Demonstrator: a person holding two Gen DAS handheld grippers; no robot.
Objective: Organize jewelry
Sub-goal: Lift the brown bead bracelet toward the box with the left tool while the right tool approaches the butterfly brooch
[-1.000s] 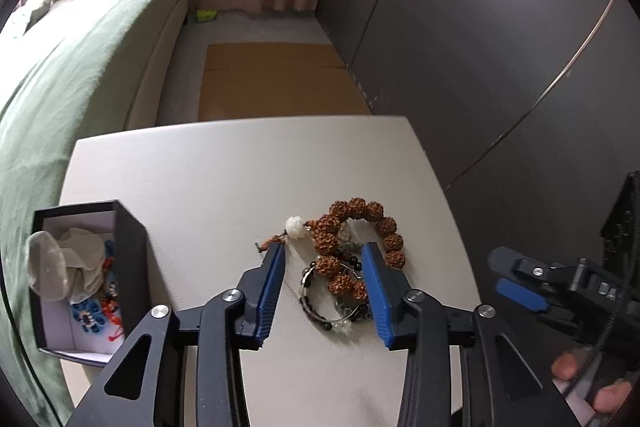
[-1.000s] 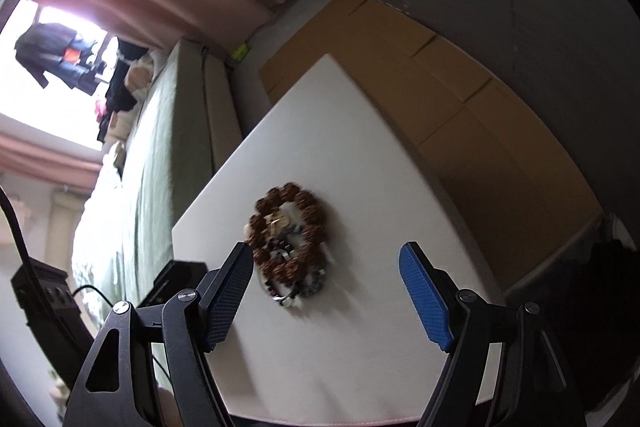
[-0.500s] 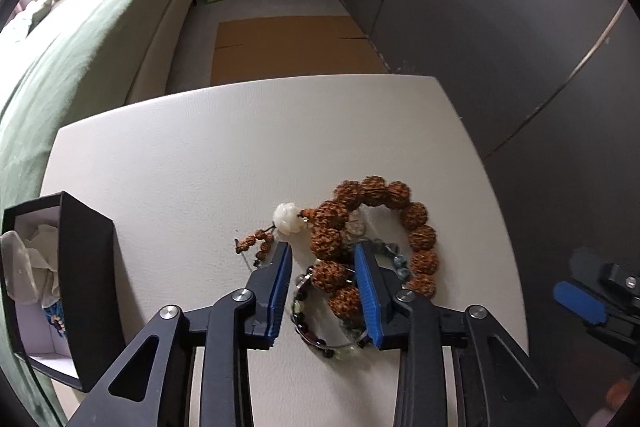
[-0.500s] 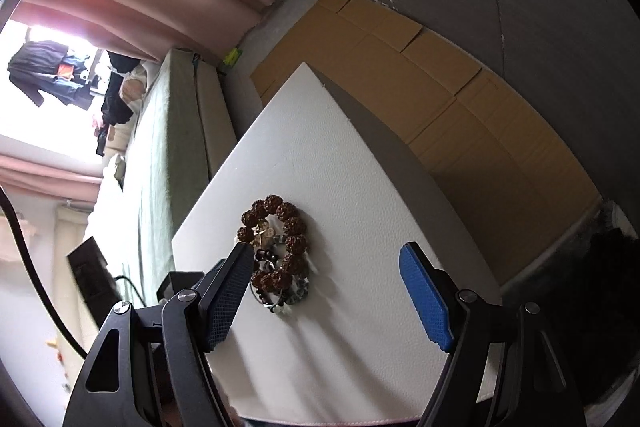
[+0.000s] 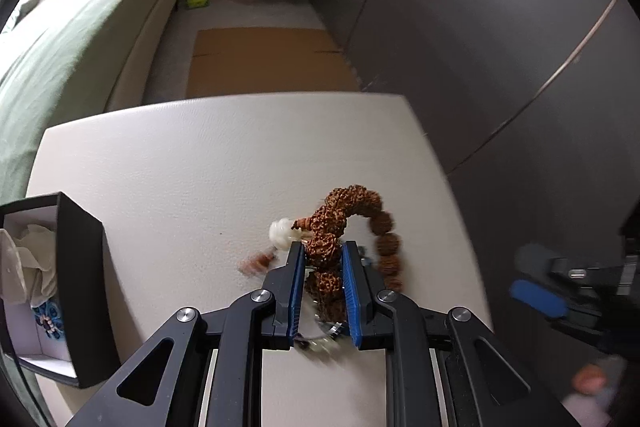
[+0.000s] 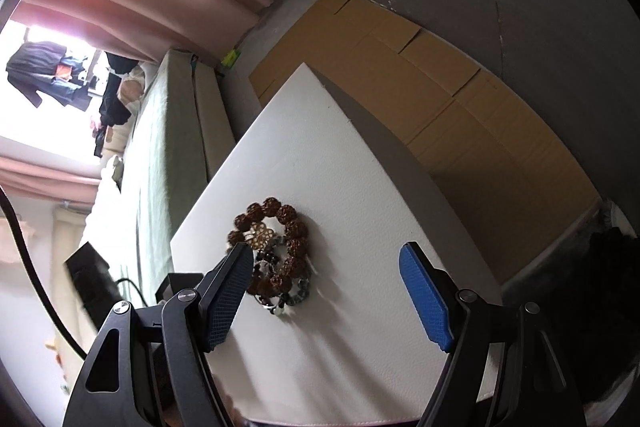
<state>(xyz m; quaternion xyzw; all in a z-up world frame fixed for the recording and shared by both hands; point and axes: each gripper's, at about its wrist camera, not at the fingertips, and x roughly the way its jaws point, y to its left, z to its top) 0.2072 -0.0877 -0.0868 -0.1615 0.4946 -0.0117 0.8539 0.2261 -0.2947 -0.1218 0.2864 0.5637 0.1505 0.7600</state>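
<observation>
Blue pads of the left gripper squeeze the bumpy brown seed bracelet, which bends up in a curve from the white table. A round white bead sits at one end. Shiny small beads, blurry, lie under the fingers. A black box with white paper inside stands to the left. The right gripper is spread wide, holding nothing, above the table's near edge.
</observation>
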